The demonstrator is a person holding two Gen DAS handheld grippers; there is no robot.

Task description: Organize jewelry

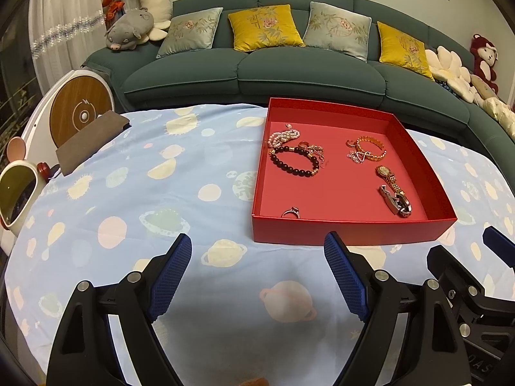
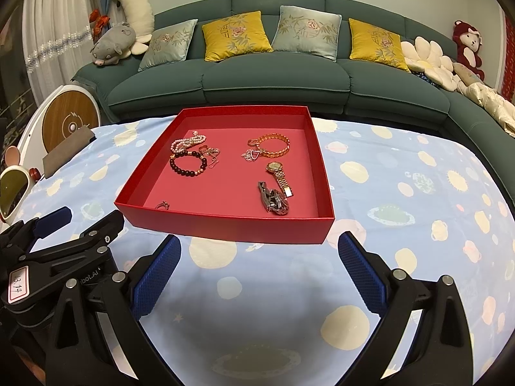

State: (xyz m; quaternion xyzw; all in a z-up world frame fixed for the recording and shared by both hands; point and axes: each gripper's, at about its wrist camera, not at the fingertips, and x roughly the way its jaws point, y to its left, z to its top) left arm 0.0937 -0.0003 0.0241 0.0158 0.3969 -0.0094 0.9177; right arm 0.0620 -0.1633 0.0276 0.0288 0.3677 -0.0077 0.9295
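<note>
Both tongs stand wide apart and hold nothing: the left tongs and the right tongs hover low over the near part of the table, side by side, just short of the red box. All the jewelry in view lies inside that box. At its far left a pearl bracelet and a dark bead bracelet touch, with small gold pieces tangled beside them. At the far right an amber bangle lies on a thin chain. Nearer on the right, a gold watch lies just beside a steel watch. A ring sits alone against the near wall.

Such a scene fits jewelry dumped in and waiting to be sorted, or pieces already gathered into the box; one moment cannot settle which. If any piece is to be lifted, the tangled clusters call for care: narrow the tongs on one strand only, low and slowly, so neighbours are not dragged along. The ring, hard against the wall, probably needs an approach from above.
</note>
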